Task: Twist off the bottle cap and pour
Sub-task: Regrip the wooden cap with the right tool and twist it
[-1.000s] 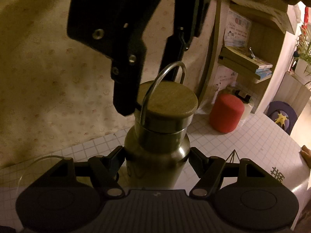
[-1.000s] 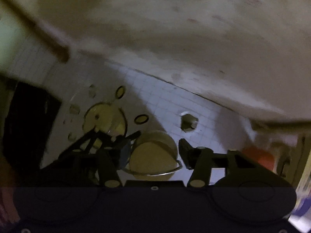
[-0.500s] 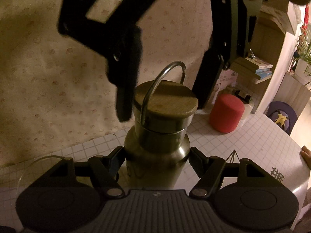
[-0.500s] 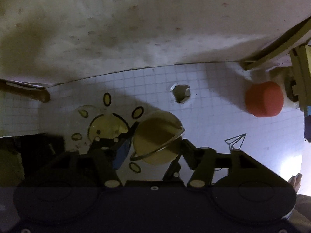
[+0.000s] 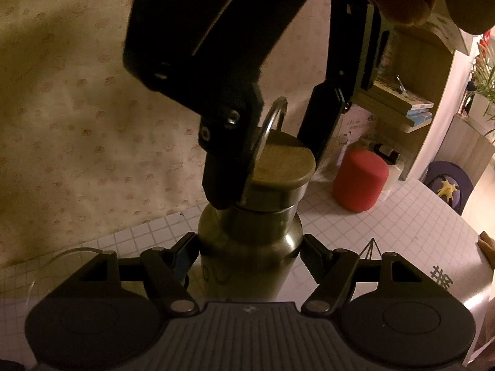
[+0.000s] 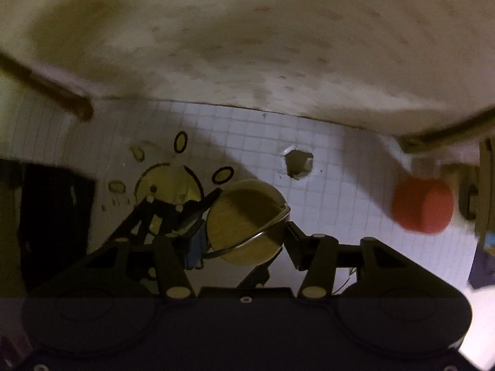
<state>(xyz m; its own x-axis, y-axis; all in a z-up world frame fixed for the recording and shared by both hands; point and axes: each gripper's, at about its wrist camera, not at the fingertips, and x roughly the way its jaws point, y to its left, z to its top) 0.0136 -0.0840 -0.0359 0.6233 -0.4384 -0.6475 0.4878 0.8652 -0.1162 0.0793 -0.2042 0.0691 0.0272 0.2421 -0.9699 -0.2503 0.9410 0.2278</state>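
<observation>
A steel bottle [image 5: 247,247] stands upright on the white gridded table [image 5: 386,216], with my left gripper [image 5: 250,256] shut on its body, one finger on each side. Its wood-topped cap [image 5: 278,167] carries a metal loop handle. From above, my right gripper [image 5: 269,176] straddles the cap and is shut on it, with the near finger [image 5: 225,167] hiding the cap's left side. In the right wrist view I look straight down on the cap [image 6: 244,222], held between the right gripper's [image 6: 244,238] two pads.
A clear glass [image 5: 62,266] stands left of the bottle. A red cylinder [image 5: 360,179] sits at the back right by a bookshelf [image 5: 402,102]. The table cover has a small hole [image 6: 297,164]. A patterned wall rises close behind. The table edge runs at the right.
The right gripper has come down around the cap and turned; the loop handle now points a different way. The bottle and left gripper have stayed put.
</observation>
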